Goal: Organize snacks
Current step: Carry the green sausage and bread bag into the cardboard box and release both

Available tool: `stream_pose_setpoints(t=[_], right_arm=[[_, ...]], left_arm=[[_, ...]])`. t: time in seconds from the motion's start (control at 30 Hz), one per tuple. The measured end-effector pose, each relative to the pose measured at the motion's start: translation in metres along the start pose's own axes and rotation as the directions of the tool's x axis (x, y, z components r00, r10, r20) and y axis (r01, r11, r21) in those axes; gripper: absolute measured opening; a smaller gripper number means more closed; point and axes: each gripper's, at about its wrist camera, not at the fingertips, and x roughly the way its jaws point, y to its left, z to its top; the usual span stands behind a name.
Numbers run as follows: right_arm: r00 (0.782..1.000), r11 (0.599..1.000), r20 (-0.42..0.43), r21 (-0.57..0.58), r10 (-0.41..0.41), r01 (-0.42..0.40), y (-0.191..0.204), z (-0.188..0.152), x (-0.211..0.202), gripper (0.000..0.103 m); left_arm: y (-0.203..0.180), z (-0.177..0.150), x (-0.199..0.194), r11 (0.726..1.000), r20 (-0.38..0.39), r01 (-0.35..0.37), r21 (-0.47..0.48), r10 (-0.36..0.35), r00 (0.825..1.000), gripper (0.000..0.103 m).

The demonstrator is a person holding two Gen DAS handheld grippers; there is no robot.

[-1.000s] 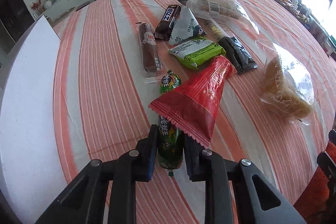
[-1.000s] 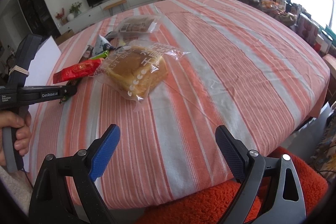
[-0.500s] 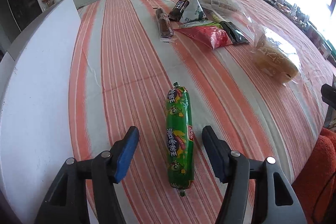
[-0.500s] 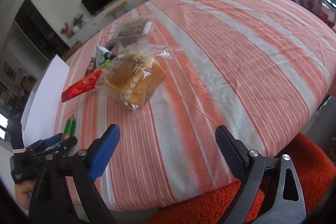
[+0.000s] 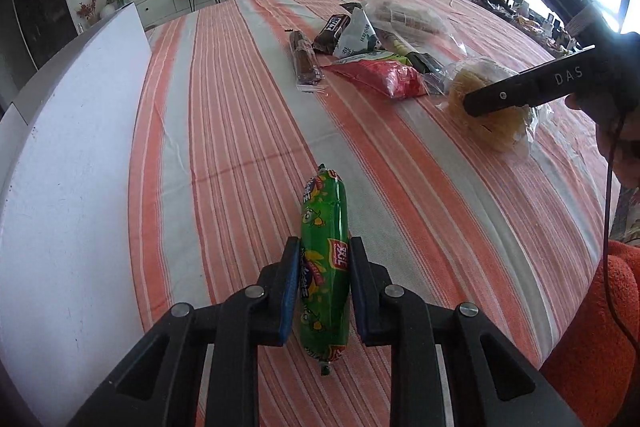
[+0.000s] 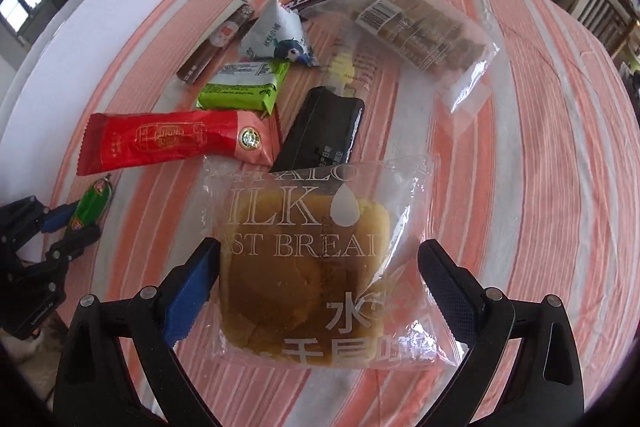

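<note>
My left gripper (image 5: 323, 255) is shut on a green sausage stick (image 5: 324, 259), which lies on the striped tablecloth near the table's front; the stick also shows in the right wrist view (image 6: 91, 206). My right gripper (image 6: 320, 259) is open, its fingers on either side of a clear bag of toast bread (image 6: 316, 267), seen in the left wrist view too (image 5: 490, 107). Beyond the bread lie a red packet (image 6: 176, 141), a green packet (image 6: 244, 87), a black packet (image 6: 324, 131) and a white triangular packet (image 6: 276, 35).
A clear bag of biscuits (image 6: 420, 27) and brown bars (image 5: 304, 59) lie further back. A white board (image 5: 68, 163) runs along the table's left edge. An orange seat (image 5: 592, 327) is below the table's right front edge.
My left gripper has closed on the green sausage stick after standing open around it. My right gripper has moved forward over the table until it straddles the bread bag.
</note>
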Motion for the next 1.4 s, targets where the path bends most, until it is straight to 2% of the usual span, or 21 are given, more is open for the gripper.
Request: stream_pose_setpoints(t=[0.03,0.1,0.23,0.43,0.57,0.87,1.1,1.23,1.4], right_arm=[[0.999,0.998,0.033,0.063,0.006,-0.008,-0.002,-0.002,0.001,0.097],[0.996,0.993,0.093,0.117,-0.02,0.009,0.001,-0.014,-0.002,0.095],[0.982,0.97,0.187,0.242,-0.031,-0.015,0.005,-0.048,-0.027,0.077],[0.951,0.935,0.308,0.334,0.008,-0.116,0.007,-0.099,-0.062,0.074],[0.924,0.911,0.38,0.364,0.047,-0.196,0.008,-0.116,-0.077,0.074],[0.891,0.886,0.448,0.378,0.079,-0.269,0.013,-0.126,-0.097,0.074],[0.88,0.875,0.466,0.384,0.093,-0.295,0.016,-0.131,-0.103,0.074],[0.87,0.868,0.481,0.381,0.109,-0.319,0.02,-0.131,-0.11,0.074],[0.846,0.869,0.513,0.344,0.143,-0.355,0.034,-0.126,-0.127,0.074]], left_arm=[[0.001,-0.001,-0.001,1.0,0.007,0.008,-0.007,-0.007,1.0,0.022],[0.004,-0.003,-0.002,1.0,0.018,0.02,-0.024,-0.019,1.0,0.022],[0.009,-0.005,-0.005,0.997,0.02,0.051,-0.064,-0.05,0.999,0.022],[0.012,-0.01,-0.018,0.989,0.036,0.088,-0.119,-0.085,0.996,0.022],[0.01,-0.008,-0.032,0.987,0.053,0.109,-0.117,-0.103,0.993,0.022],[0.006,0.0,-0.065,0.975,0.1,0.182,-0.128,-0.17,0.98,0.022],[0.013,0.003,-0.089,0.959,0.139,0.241,-0.153,-0.22,0.966,0.022],[0.021,0.005,-0.11,0.944,0.174,0.28,-0.174,-0.251,0.952,0.022],[0.037,0.012,-0.142,0.924,0.24,0.329,-0.195,-0.281,0.929,0.022]])
